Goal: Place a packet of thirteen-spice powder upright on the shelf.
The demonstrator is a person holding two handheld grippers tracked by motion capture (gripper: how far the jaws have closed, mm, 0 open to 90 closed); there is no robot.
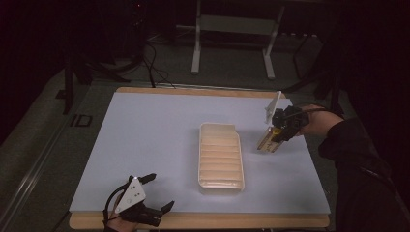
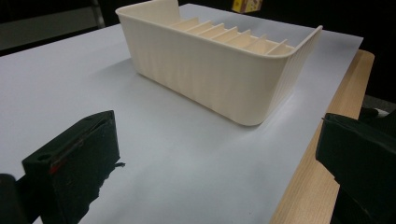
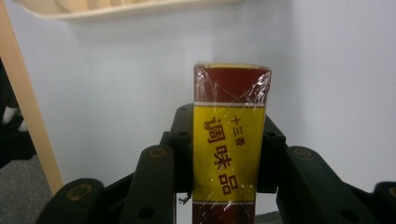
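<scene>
High view, left gripper (image 1: 157, 193): rests at the near left corner of the table (image 1: 145, 130), jaws spread wide with nothing between them; the hand lies low on the near edge, the grey plate on top facing up.
Left gripper view, jaws: both black jaws stand far apart over the pale sheet, pointing toward the tray (image 2: 210, 79), which is well apart from them.
Tray: cream, ribbed inside, long side running near to far, at the middle of the table; no box shows in the slots visible from above.
Box (image 1: 269, 141): yellow and dark red, wrapped in clear film, just right of the tray's far half and apart from it.
Right gripper (image 1: 279, 131): clamped on the box; in the right gripper view the jaws press its two narrow sides, with the yellow printed face (image 3: 229, 149) toward the camera and the red end pointing away.
Right arm pose: dark sleeve comes in from the right edge, forearm angled leftward, gripper tilted down toward the tray side.
Step in hand: box appears picked up and carried.
Next move: likely bring it left over the tray, line its narrow edge up with a slot, lower, then release.
</scene>
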